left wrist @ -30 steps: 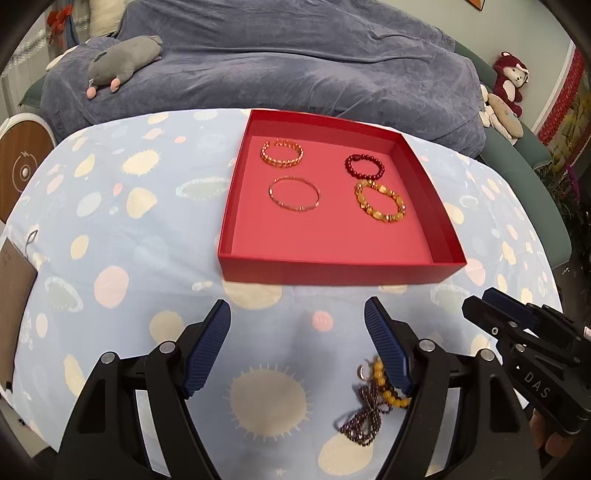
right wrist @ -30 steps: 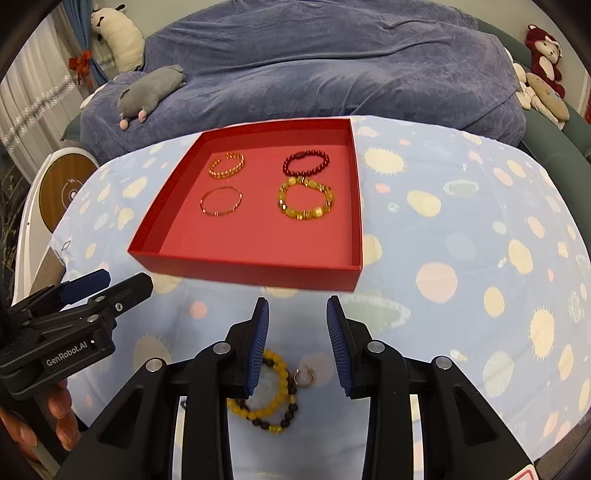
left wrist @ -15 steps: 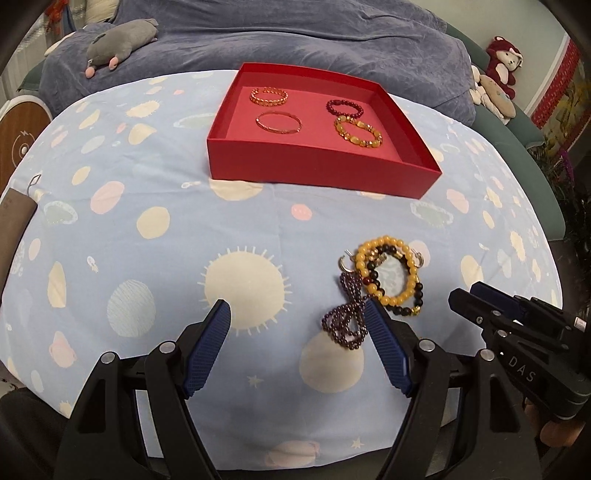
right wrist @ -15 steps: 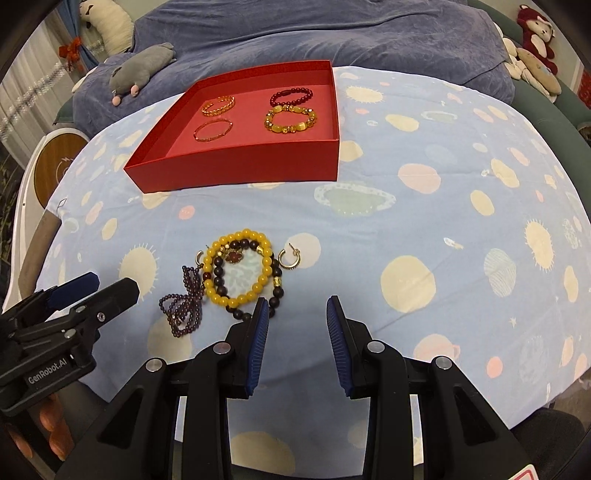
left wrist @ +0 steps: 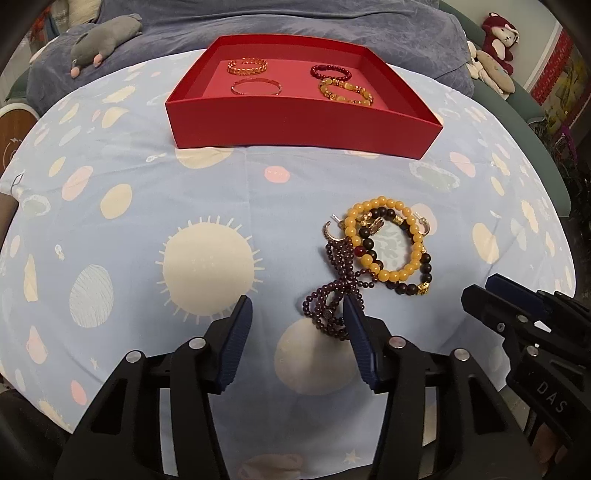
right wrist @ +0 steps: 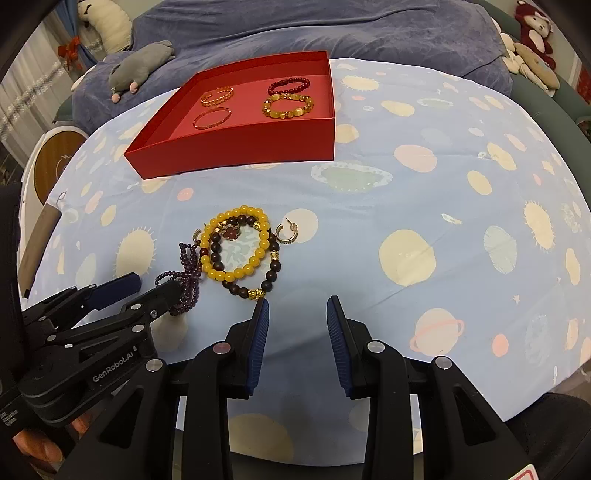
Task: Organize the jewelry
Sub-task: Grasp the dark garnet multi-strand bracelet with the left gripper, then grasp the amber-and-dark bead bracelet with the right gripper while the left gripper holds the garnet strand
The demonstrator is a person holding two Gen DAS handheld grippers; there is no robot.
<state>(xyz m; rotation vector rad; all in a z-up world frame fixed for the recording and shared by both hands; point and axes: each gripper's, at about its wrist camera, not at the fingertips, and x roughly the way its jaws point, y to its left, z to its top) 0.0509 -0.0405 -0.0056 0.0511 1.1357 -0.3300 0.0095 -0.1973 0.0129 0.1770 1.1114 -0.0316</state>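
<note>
A red tray [left wrist: 303, 122] [right wrist: 236, 151] at the table's far side holds several bracelets. A loose pile lies on the cloth nearer me: a yellow bead bracelet [left wrist: 388, 275] [right wrist: 236, 275], a dark brown bead bracelet [left wrist: 426, 264] [right wrist: 275, 266], a purple bead strand [left wrist: 332, 295] [right wrist: 188, 258] and small gold hoop earrings [right wrist: 288, 232]. My left gripper [left wrist: 297, 319] is open and empty, its right finger over the purple strand's near end. My right gripper [right wrist: 297, 314] is open and empty, just short of the pile's right side.
The table wears a light blue planet-print cloth [left wrist: 110, 221]. A blue-covered sofa [left wrist: 295, 22] with a grey plush [left wrist: 103, 40] stands behind it. More plush toys [right wrist: 532, 48] sit at the right. A round wooden thing [right wrist: 55, 158] is off the left edge.
Both grippers pulled back from the tray toward the near edge, then moved closer to the pile. The left jaws narrowed somewhat. The jewelry lies unmoved.
</note>
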